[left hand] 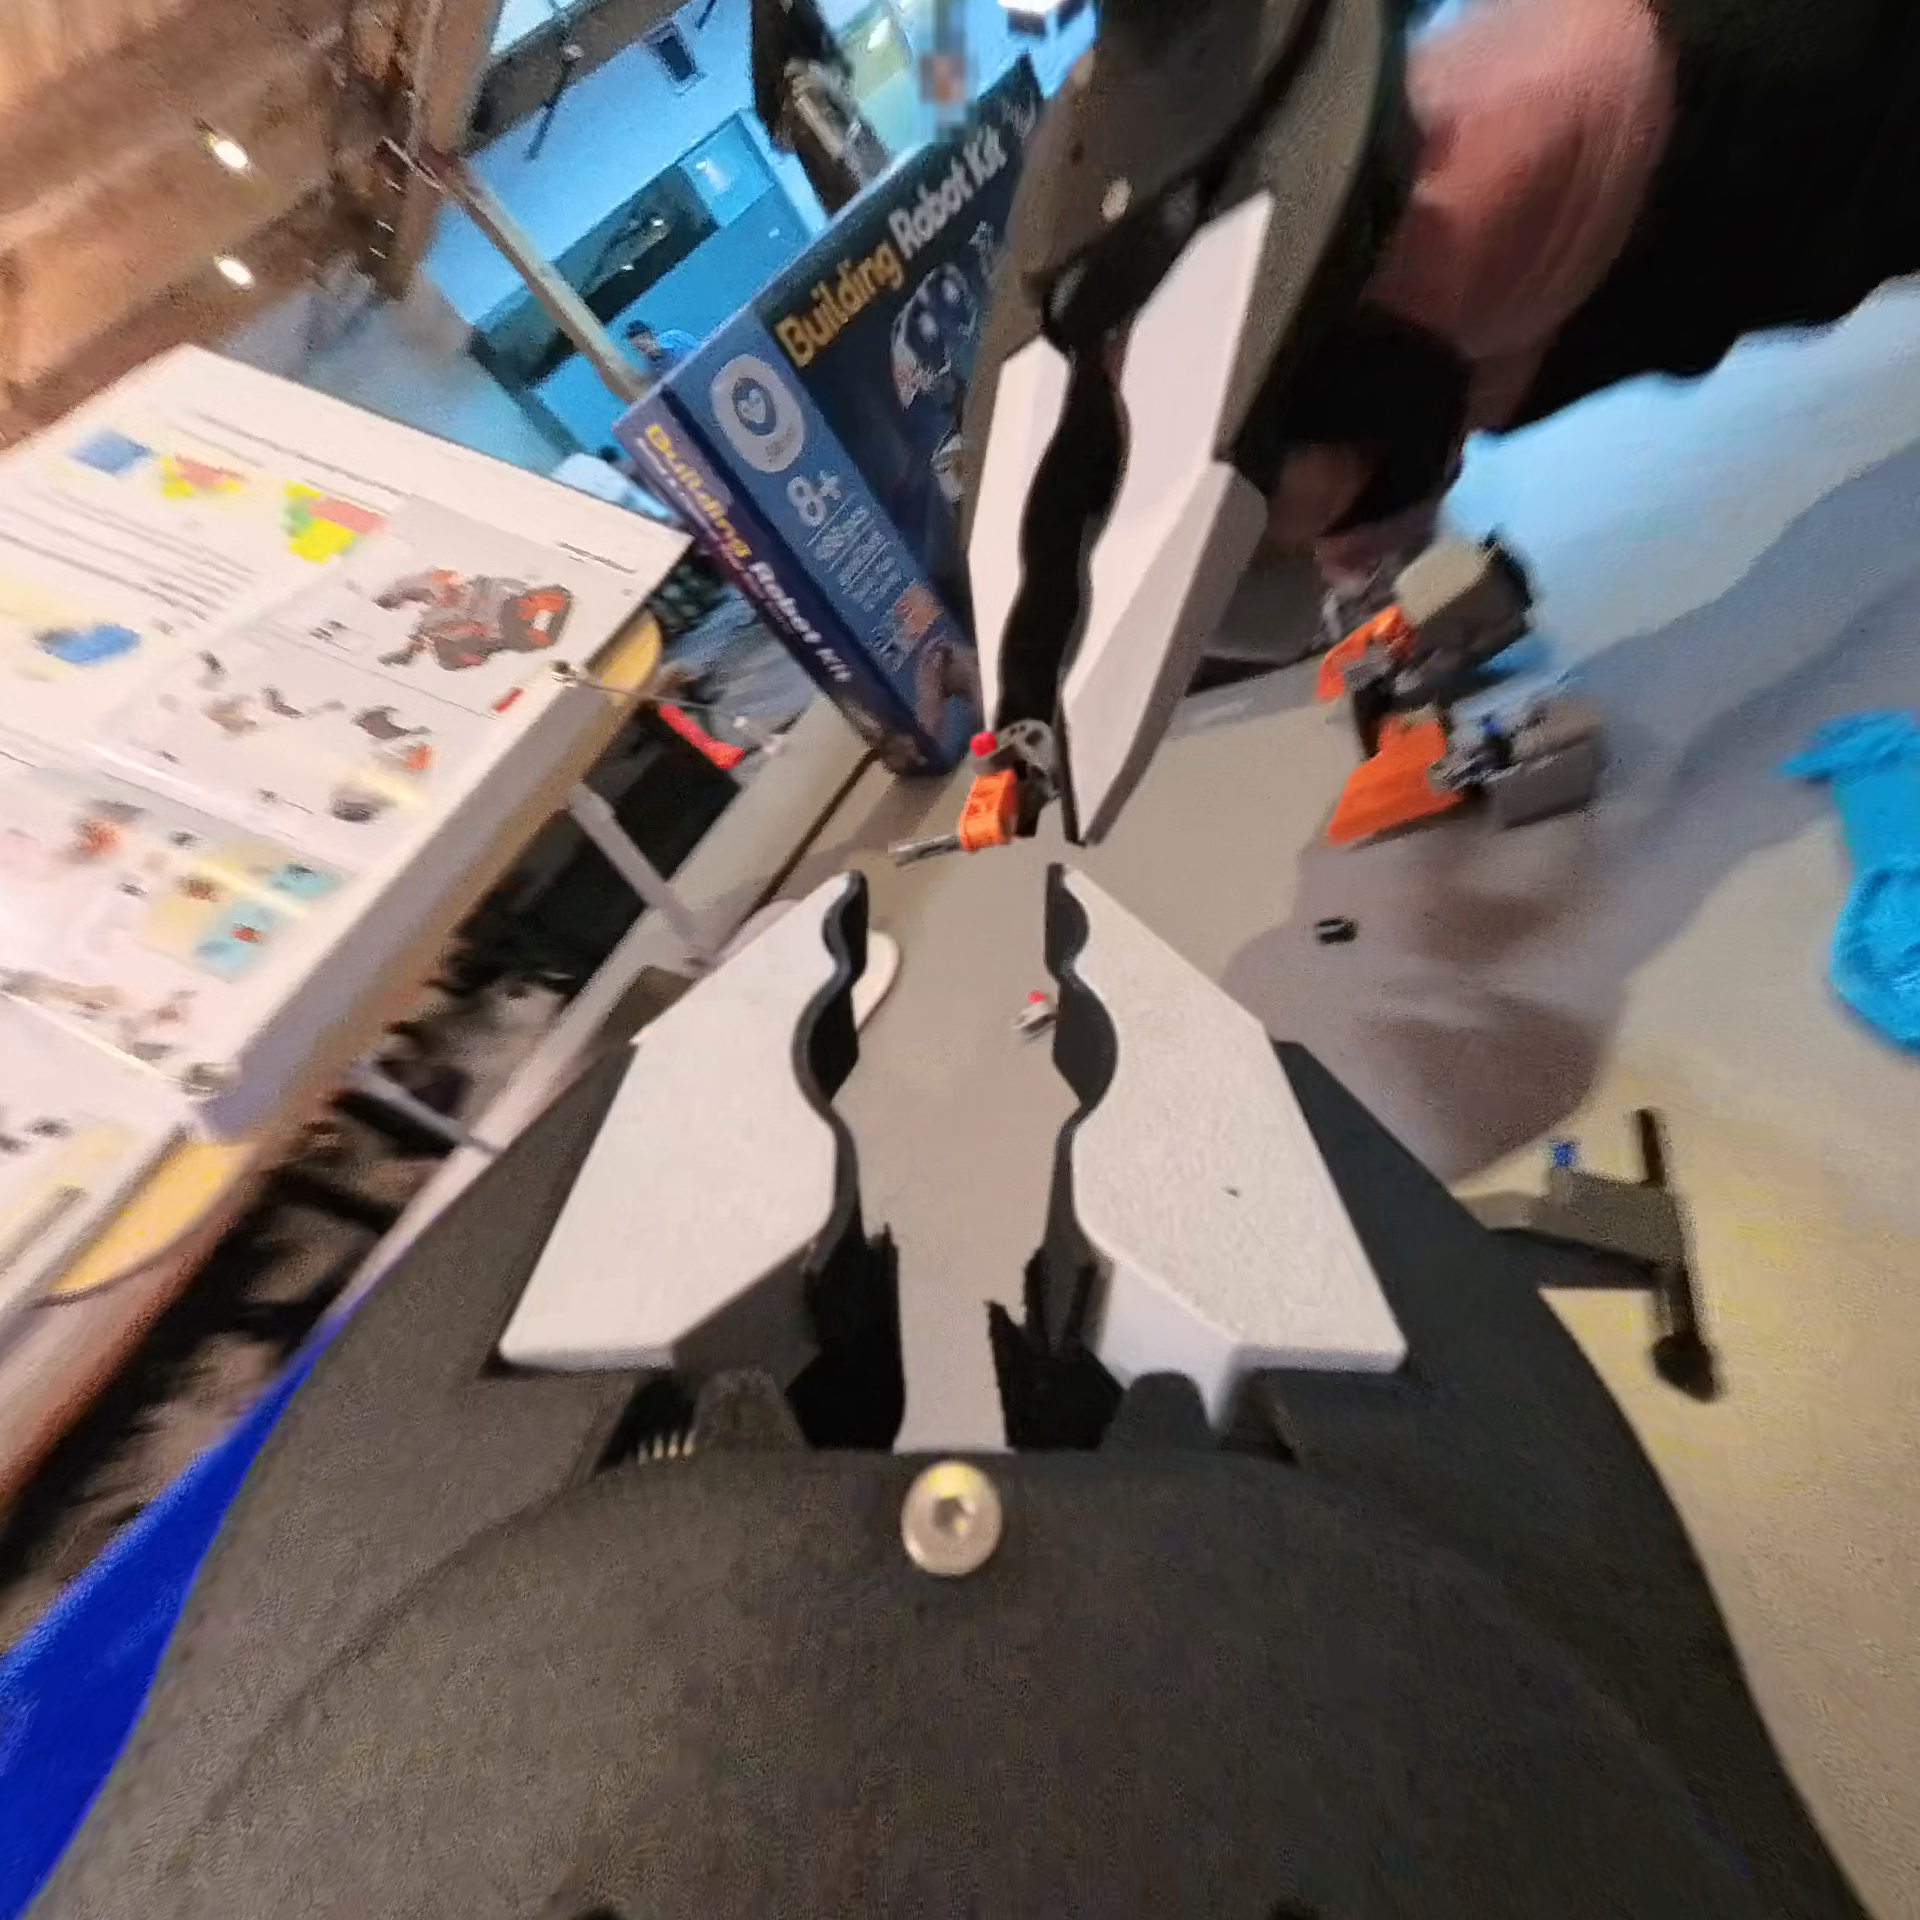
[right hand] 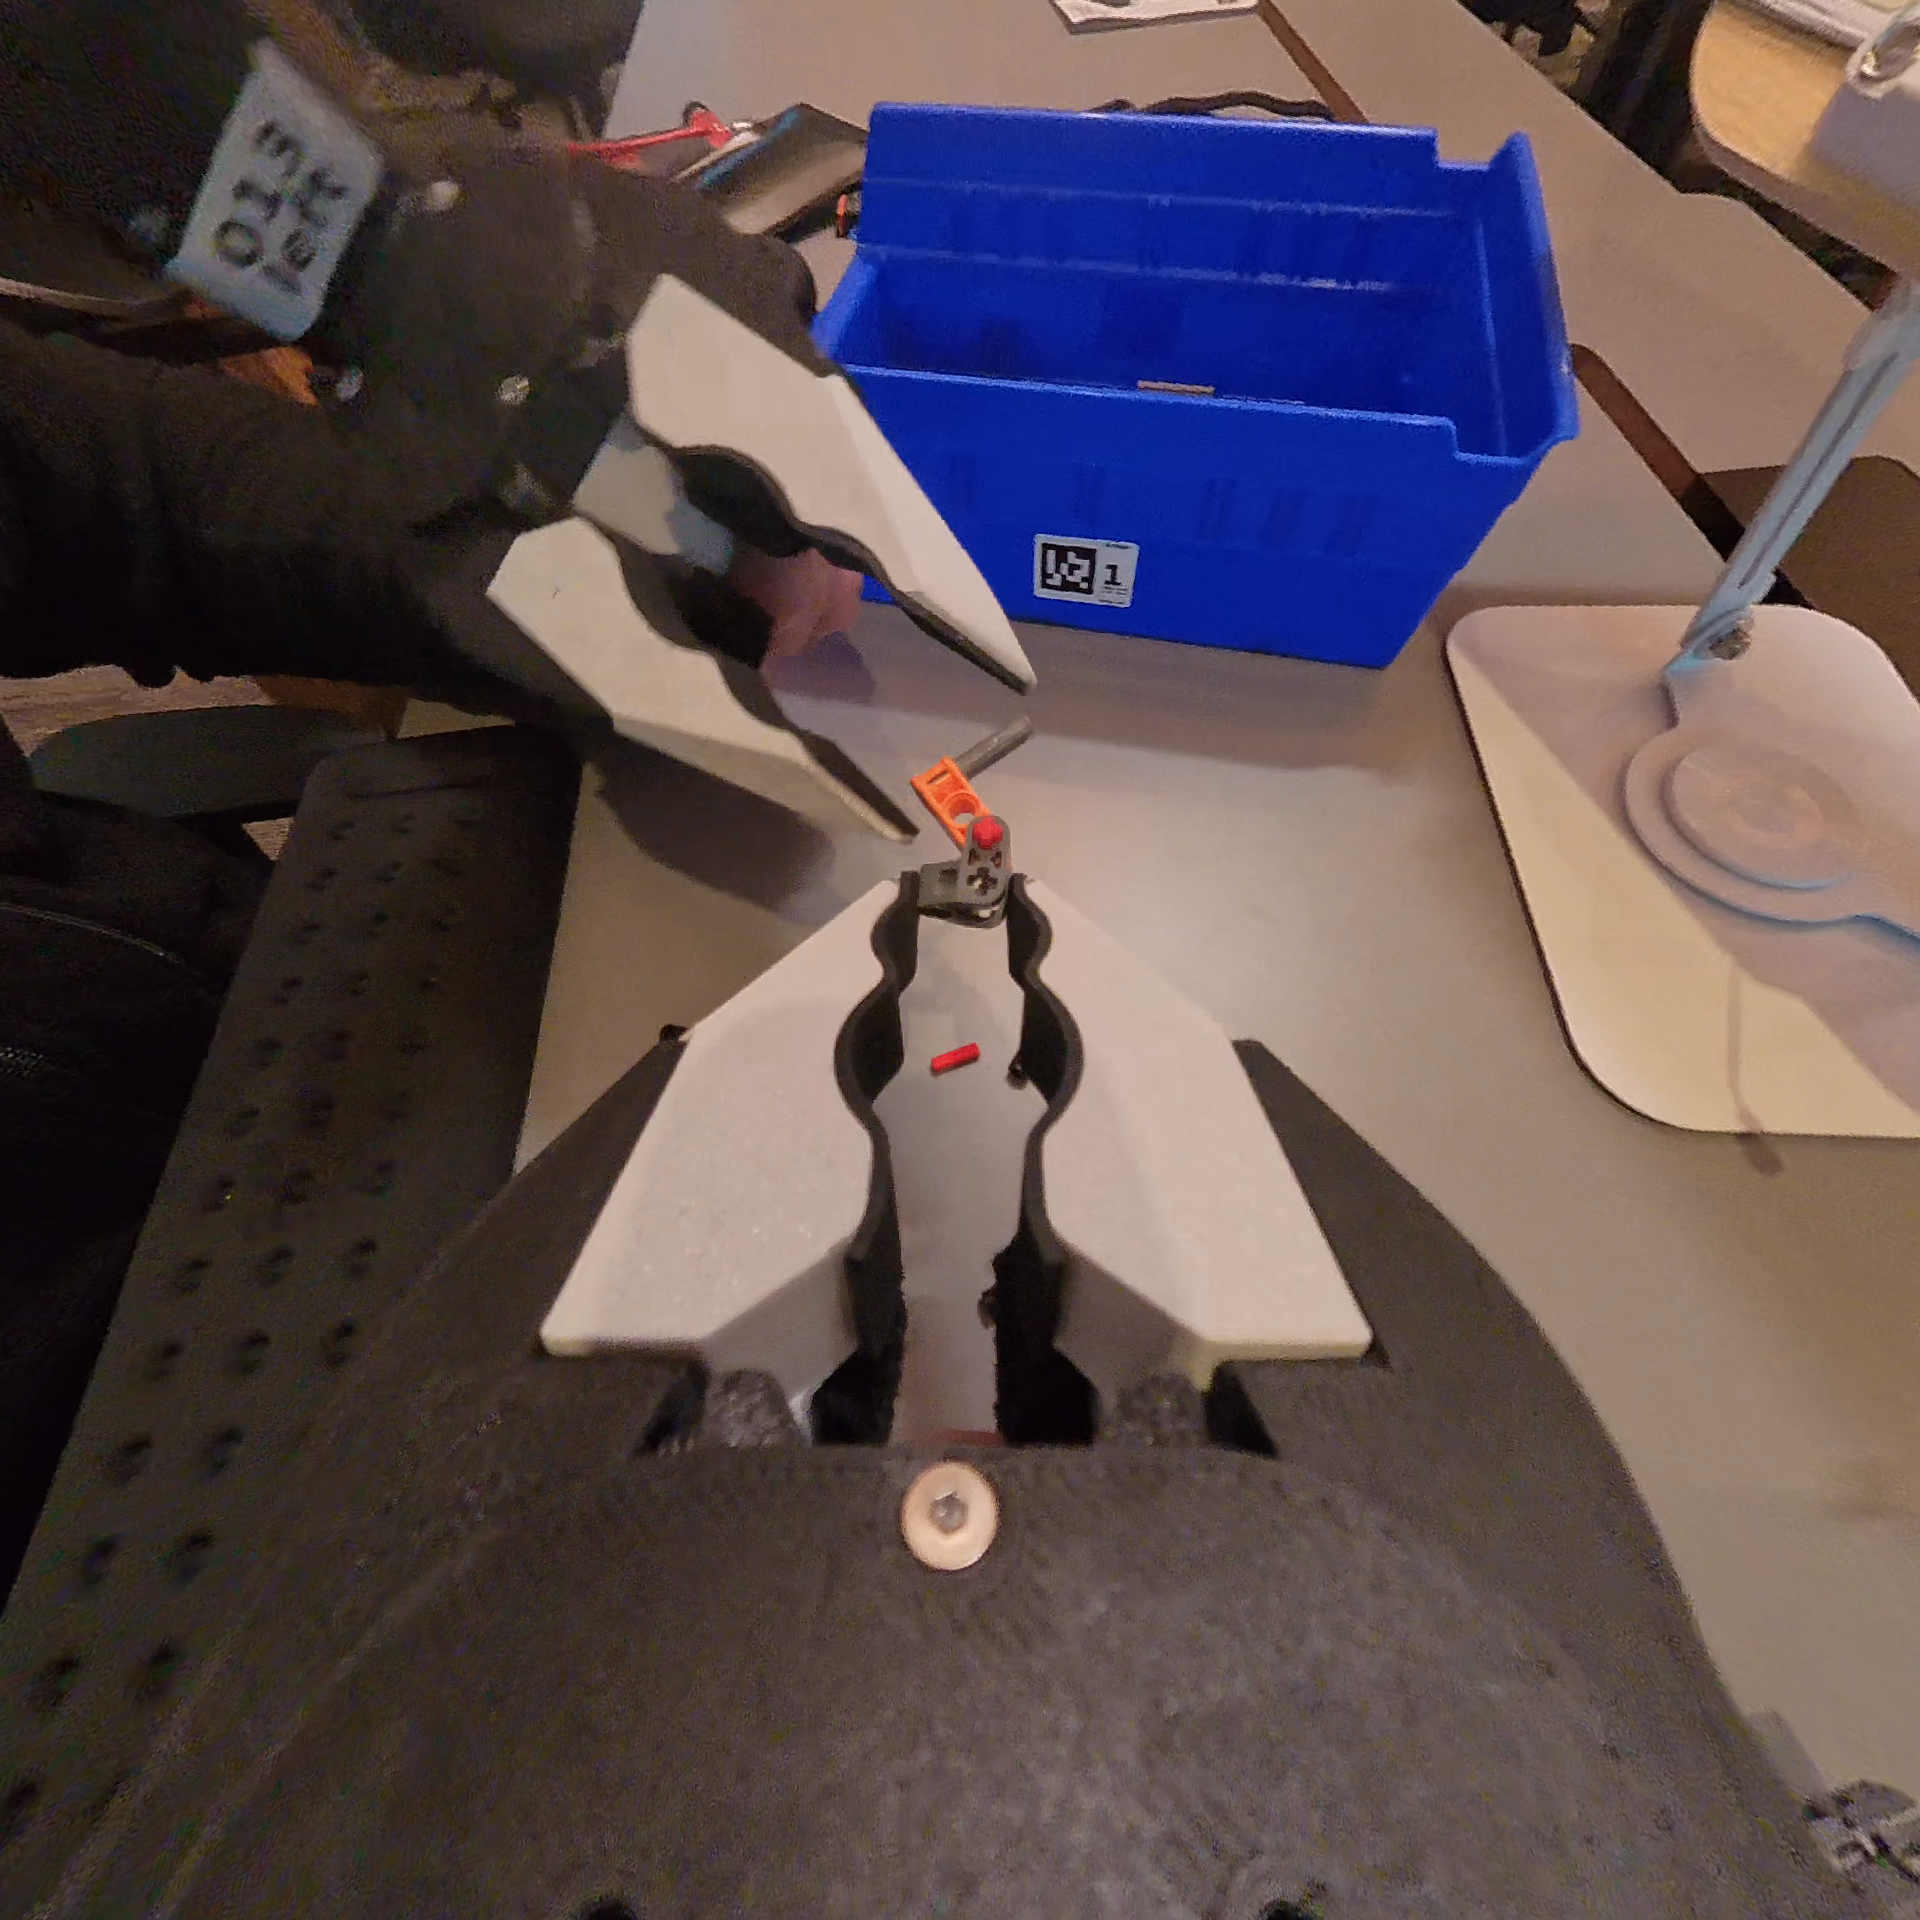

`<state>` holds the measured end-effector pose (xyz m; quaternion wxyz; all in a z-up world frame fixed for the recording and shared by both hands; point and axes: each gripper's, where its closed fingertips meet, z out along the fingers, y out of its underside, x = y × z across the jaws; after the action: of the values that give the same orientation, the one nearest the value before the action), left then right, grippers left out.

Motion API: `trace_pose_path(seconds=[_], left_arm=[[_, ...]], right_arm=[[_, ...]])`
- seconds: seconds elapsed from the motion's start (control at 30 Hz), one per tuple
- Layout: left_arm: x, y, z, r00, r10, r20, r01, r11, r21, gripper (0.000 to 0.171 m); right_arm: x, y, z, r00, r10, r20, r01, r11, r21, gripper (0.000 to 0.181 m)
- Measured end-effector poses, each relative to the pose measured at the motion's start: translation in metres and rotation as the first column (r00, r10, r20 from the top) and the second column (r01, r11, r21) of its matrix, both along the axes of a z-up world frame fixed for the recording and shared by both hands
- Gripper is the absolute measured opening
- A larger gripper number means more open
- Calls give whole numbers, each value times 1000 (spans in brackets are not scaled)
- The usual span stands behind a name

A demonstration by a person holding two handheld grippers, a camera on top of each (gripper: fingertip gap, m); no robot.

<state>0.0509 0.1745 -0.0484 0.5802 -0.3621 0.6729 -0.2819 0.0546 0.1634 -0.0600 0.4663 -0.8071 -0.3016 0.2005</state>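
Right wrist view: the right claw (right hand: 961,894) was seen pinched at its tips on a small grey-and-orange assembly (right hand: 966,831) capped with a red pin, raised just above the grey surface (right hand: 1247,883). The left claw (right hand: 961,758) was held open and empty, its lower tip just beside the orange piece. A loose red peg (right hand: 956,1058) was noted on the surface below, a blue bin (right hand: 1195,499) beyond. In the left wrist view, a larger orange-and-grey build (left hand: 1455,717) and a kit box (left hand: 831,499) were recorded.
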Motion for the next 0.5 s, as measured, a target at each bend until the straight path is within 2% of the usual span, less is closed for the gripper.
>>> trace_pose_path(seconds=[0.1,0.23,0.33,0.5], left_arm=[[2,-7,-4,999,42,-7,-39,973,228,37],[5,-11,-14,996,83,-37,-59,902,427,25],[5,-11,-24,992,93,-84,-44,885,463,7],[5,-10,-27,990,102,-98,-47,891,452,6]], right_arm=[[2,0,-4,1000,-22,-19,21,999,-49,14],[1,-6,-18,1000,-7,-21,4,989,-151,14],[-1,-8,-23,1000,-7,-21,2,982,-191,14],[-1,-9,-22,1000,-12,-22,7,979,-202,14]])
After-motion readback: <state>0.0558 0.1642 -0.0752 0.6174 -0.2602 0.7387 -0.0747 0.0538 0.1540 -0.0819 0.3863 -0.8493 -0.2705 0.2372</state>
